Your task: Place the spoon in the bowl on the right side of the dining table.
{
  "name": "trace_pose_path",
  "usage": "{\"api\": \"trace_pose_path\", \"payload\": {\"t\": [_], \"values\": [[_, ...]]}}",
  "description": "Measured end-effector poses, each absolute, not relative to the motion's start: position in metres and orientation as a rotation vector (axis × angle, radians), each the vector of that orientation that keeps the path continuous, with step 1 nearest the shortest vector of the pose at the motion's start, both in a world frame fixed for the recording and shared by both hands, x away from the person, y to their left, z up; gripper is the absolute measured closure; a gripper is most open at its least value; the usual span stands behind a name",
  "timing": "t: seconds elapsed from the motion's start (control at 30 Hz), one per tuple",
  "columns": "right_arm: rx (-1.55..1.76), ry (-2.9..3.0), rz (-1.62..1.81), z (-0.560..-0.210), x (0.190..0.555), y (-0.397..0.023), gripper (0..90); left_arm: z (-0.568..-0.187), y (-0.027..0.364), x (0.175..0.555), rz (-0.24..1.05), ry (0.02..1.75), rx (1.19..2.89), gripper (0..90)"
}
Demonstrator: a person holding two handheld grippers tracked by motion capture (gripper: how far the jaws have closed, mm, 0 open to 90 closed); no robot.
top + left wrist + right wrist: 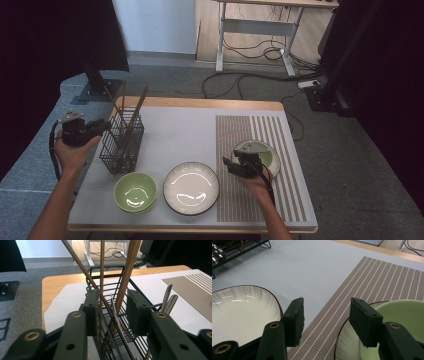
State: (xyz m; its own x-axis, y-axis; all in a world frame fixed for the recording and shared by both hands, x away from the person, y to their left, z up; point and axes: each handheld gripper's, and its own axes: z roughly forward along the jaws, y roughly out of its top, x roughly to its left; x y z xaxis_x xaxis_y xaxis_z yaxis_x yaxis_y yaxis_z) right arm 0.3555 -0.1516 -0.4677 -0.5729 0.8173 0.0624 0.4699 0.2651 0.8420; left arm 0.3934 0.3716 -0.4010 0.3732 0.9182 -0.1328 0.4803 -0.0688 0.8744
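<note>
Left gripper (pixel 110 312) jaws open, straddling wire basket (pixel 130 345) rim — wooden chopstick (pixel 126 277) between them, unpinched.

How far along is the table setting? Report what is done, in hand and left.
Done: one pale green bowl sits on a dark-rimmed plate on the striped brown placemat.
In hand: the left gripper stands open astride a brown wooden chopstick in the black wire basket; the right gripper hovers open, empty.
Probably left: the second green bowl and the white ribbed plate lie off the placemat.
</note>
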Motion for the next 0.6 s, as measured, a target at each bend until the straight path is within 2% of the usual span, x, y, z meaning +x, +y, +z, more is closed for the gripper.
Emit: {"api": "trace_pose_path", "payload": {"t": [0.3,0.6], "values": [[1.172,2.158,1.225,-0.4678,0.3555,-0.1520,45.6,-0.4033,0.3701,0.3944,0.569,1.237,1.706,78.2],[1.169,2.158,1.216,-0.4681,0.3552,-0.1524,45.6,-0.4043,0.3725,0.3959,0.555,1.241,1.697,84.9]]}}
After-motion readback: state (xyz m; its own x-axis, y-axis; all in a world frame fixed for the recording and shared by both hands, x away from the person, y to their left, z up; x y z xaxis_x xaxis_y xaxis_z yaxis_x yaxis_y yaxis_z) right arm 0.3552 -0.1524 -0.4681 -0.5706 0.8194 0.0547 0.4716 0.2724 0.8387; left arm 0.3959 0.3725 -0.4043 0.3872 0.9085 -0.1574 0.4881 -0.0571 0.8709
